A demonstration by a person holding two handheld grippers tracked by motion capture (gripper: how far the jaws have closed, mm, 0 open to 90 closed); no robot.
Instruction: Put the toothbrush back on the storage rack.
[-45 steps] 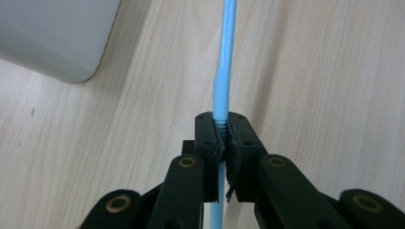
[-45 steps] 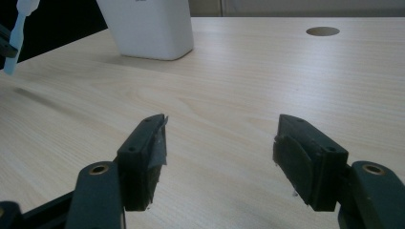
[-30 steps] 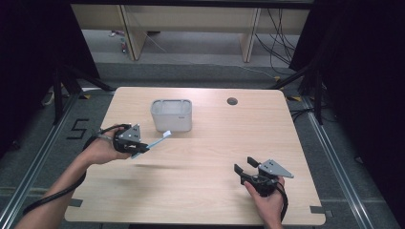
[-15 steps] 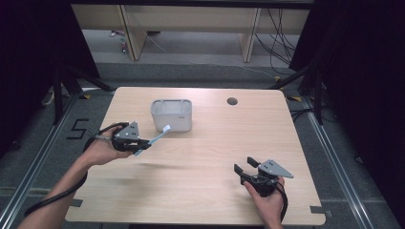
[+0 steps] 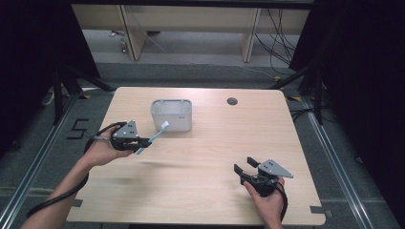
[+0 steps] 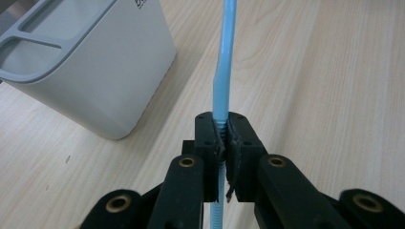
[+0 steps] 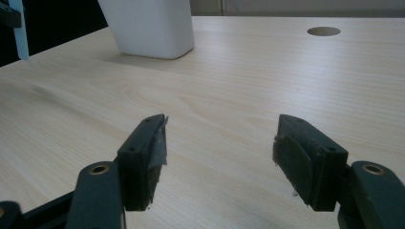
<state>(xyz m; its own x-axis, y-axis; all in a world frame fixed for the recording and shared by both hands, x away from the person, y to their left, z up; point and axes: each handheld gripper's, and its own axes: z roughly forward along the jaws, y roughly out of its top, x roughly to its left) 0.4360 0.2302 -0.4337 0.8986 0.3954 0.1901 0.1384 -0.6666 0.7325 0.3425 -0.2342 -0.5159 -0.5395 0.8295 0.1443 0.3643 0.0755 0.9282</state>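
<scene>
A light blue toothbrush [image 5: 155,136] is clamped by its handle in my left gripper [image 5: 143,142], which is shut on it at the table's left. The brush head points up and right, just in front of the grey-white container [image 5: 172,114]. In the left gripper view the handle [image 6: 223,62] runs straight up from between the jaws [image 6: 223,136], with the container [image 6: 90,67] to its left. My right gripper [image 5: 243,170] rests near the front right of the table. Its jaws [image 7: 219,143] stand wide apart, nothing between them.
The wooden table [image 5: 215,138] has a round cable hole [image 5: 232,101] at the back right. The container [image 7: 148,26] has divided compartments open at the top. Dark frames and cables surround the table.
The toothbrush head has tilted slightly upward, closer to the container's front wall. Both hands stay where they were.
</scene>
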